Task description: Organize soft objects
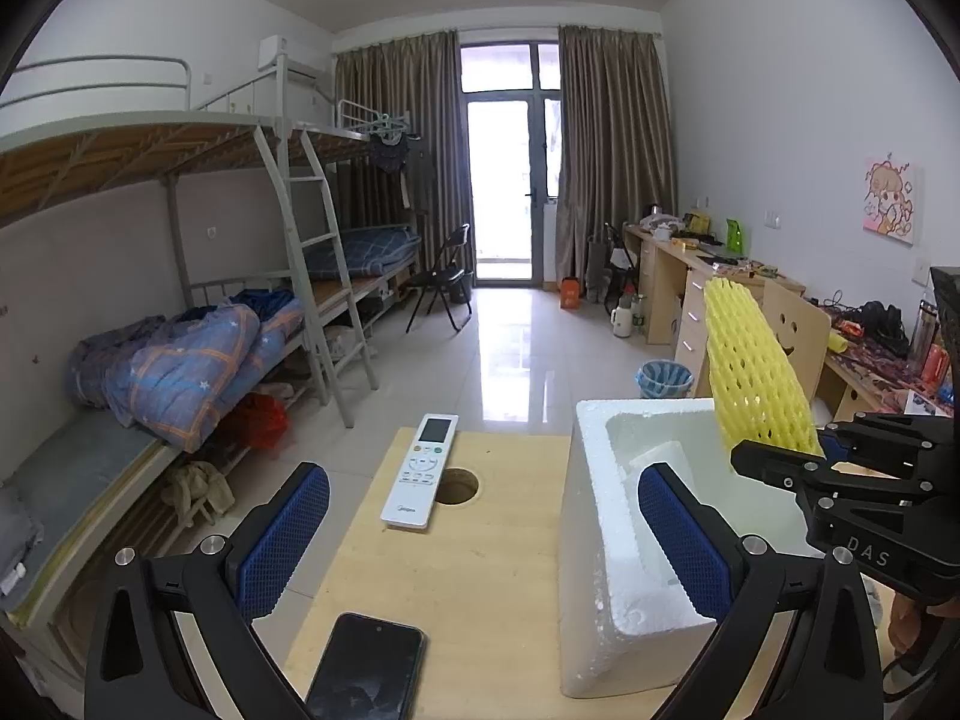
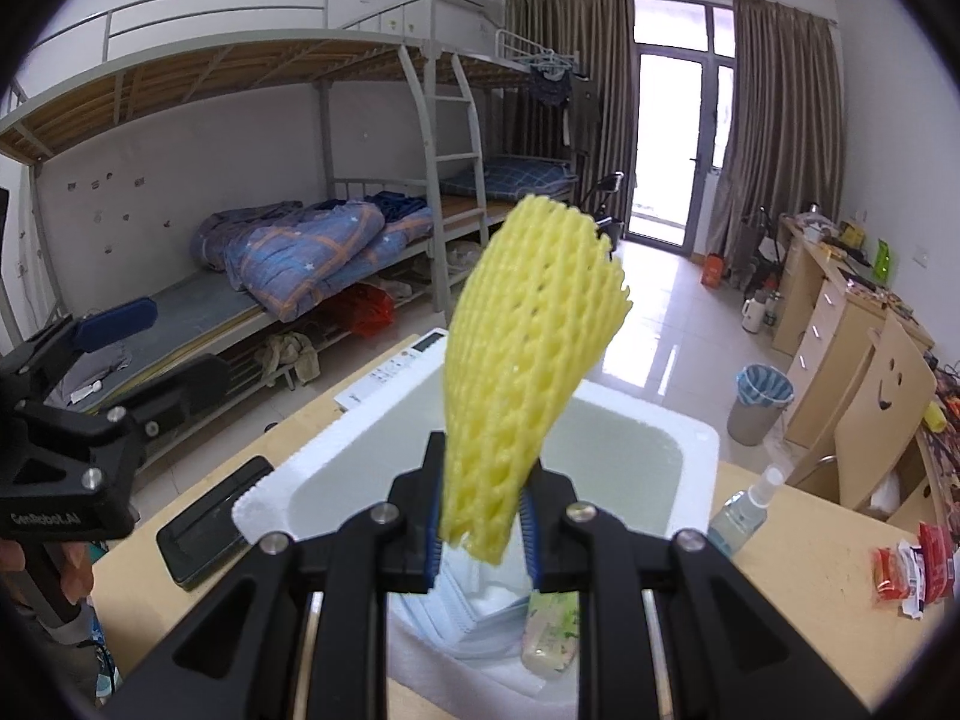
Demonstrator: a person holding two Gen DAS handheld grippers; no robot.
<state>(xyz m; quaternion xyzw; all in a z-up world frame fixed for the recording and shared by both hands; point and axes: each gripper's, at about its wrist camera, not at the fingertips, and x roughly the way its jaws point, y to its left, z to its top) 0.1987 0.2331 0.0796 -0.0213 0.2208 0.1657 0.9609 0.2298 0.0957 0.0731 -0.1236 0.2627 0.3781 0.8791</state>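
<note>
My right gripper (image 2: 480, 516) is shut on the lower end of a yellow foam fruit net (image 2: 528, 360), which stands upright above the white foam box (image 2: 690, 438). The net (image 1: 756, 372) and the right gripper (image 1: 792, 456) also show at the right of the left wrist view, over the foam box (image 1: 594, 516). In the box, below the right gripper, lie a stack of light blue face masks (image 2: 474, 618) and a small green tissue pack (image 2: 549, 630). My left gripper (image 1: 480, 540) is open and empty, over the wooden table (image 1: 480, 576) beside the box.
A white remote (image 1: 420, 471) and a black phone (image 1: 369, 669) lie on the table left of the box. A spray bottle (image 2: 744, 510) and red snack packets (image 2: 912, 564) lie right of it. A bunk bed stands left, a desk right.
</note>
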